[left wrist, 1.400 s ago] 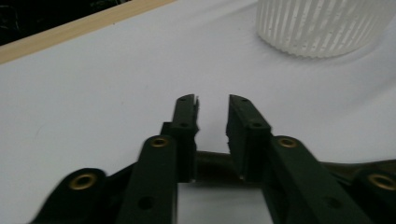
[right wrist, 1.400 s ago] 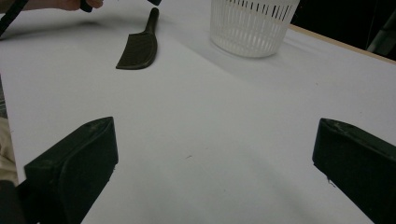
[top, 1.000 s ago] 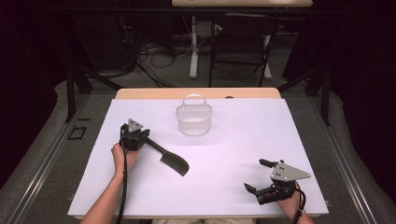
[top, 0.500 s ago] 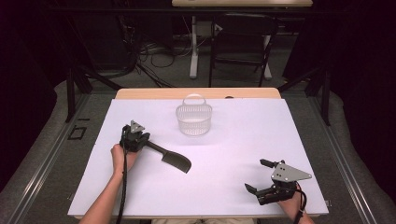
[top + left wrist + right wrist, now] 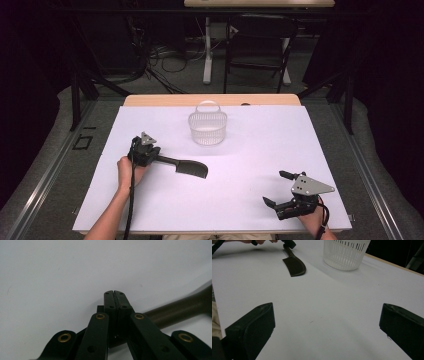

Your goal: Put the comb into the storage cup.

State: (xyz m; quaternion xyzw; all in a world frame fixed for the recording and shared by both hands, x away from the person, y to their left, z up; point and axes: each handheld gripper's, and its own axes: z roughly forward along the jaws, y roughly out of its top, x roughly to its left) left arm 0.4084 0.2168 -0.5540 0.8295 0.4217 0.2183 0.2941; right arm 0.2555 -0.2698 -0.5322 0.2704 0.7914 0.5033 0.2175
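Note:
A black spatula [image 5: 187,167] lies left of centre on the white table [image 5: 240,200], blade pointing right. My left gripper [image 5: 159,157] is shut on the end of its handle. In the left gripper view the jaws [image 5: 115,293] meet pad to pad, and the spatula's handle [image 5: 175,311] runs out to the right from under them. My right gripper [image 5: 276,187] rests near the front right corner, jaws wide open with nothing between them [image 5: 325,325]. Its view looks across the table at the spatula [image 5: 294,266] and a white basket [image 5: 344,253].
The white slotted basket [image 5: 207,129] with a hoop handle stands at the back middle of the table. A wooden strip [image 5: 210,100] edges the far side. Beyond it are cables and stand legs on a dark floor.
The spatula's blade has swung slightly toward the far side of the table, with the left gripper still on its handle. The right gripper has stayed put.

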